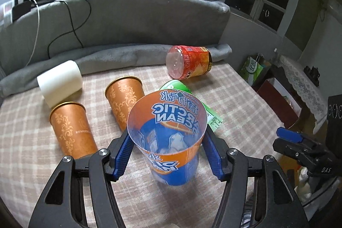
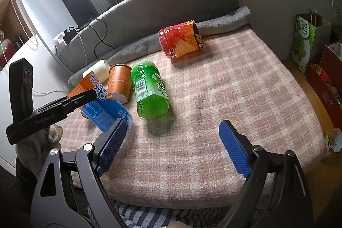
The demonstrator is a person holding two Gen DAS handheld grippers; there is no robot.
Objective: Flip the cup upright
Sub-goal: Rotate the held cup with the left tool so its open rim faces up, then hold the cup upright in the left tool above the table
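Left hand-held gripper [image 1: 167,153] clamps "ARCTIC OCEAN" cup [image 1: 168,134]; right hand-held gripper [image 2: 173,147] gapes.

Surface: plaid pink-and-cream blanket [image 2: 224,82] spread over a bed, grey rolled blanket [image 1: 119,55] along its far edge. Lying on it: green plastic bottle [image 2: 149,91] on its side, near centre; red snack canister [image 2: 181,40] on its side, close to the grey roll; white cylinder [image 1: 61,82] on its side, far left; two copper-coloured paper cups [image 1: 72,129], [image 1: 125,99] tilted beside it; orange-and-blue transparent cup [image 1: 168,136], mouth up, near front edge
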